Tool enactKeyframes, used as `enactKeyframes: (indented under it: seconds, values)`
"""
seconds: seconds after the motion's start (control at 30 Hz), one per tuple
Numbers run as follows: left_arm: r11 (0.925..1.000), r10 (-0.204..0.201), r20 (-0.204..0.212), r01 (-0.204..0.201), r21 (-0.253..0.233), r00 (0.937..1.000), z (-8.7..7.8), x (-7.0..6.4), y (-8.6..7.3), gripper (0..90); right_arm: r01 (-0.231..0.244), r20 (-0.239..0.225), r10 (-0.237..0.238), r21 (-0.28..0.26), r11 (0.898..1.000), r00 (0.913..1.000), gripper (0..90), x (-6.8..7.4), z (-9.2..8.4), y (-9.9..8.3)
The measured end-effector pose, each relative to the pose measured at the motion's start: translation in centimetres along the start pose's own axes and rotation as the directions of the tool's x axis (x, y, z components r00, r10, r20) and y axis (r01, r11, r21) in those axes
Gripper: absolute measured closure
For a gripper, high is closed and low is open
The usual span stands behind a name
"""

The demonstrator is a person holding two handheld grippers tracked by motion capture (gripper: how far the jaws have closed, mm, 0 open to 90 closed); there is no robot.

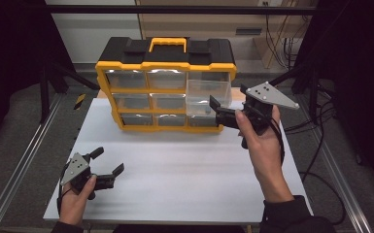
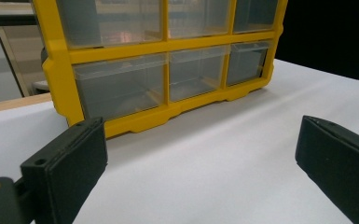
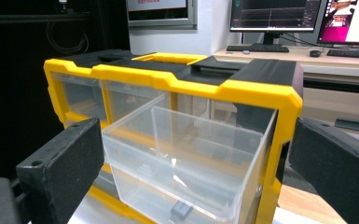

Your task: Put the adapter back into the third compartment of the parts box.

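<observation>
A yellow and black organiser box [image 1: 165, 65] [image 3: 261, 91] [image 2: 58, 70] with clear drawers stands upright at the back of the white table [image 1: 175, 170]. A clear drawer [image 1: 209, 92] [image 3: 186, 158] sticks out of its top right slot. My right gripper [image 1: 217, 111] [image 3: 200, 158] is open at the front of that drawer, one jaw on each side without touching it. A small dark piece [image 3: 182, 210] shows through the plastic near the drawer's bottom. My left gripper [image 1: 110, 160] [image 2: 200, 158] is open low over the table's front left, with nothing between its jaws.
Metal frame rails [image 1: 24, 160] run along both sides of the table, and cables [image 1: 320, 126] hang at the right. Monitors and a keyboard [image 3: 256, 46] stand on a desk behind the box.
</observation>
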State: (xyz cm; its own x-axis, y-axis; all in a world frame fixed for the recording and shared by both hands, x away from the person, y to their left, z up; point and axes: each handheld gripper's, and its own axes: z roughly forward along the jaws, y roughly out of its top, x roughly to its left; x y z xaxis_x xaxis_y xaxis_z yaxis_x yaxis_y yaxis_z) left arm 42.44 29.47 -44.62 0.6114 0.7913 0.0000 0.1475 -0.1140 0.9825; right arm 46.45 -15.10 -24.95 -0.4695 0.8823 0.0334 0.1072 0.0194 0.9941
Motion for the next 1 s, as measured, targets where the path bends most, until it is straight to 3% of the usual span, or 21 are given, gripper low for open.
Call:
enactKeyframes:
  seconds: [0.67,1.0]
  values:
    - [1.0000,0.001,0.005,-0.001,0.002,1.0000,0.0,0.0,0.0,2.0,-0.037,0.017,0.037,0.021,0.999,0.9992,3.6,-1.1,-1.5,-3.6]
    - [1.0000,0.004,0.005,-0.004,0.006,1.0000,0.1,-0.1,-0.1,2.0,-0.016,0.019,0.015,0.033,0.999,0.9997,3.6,-1.0,-1.9,-4.4]
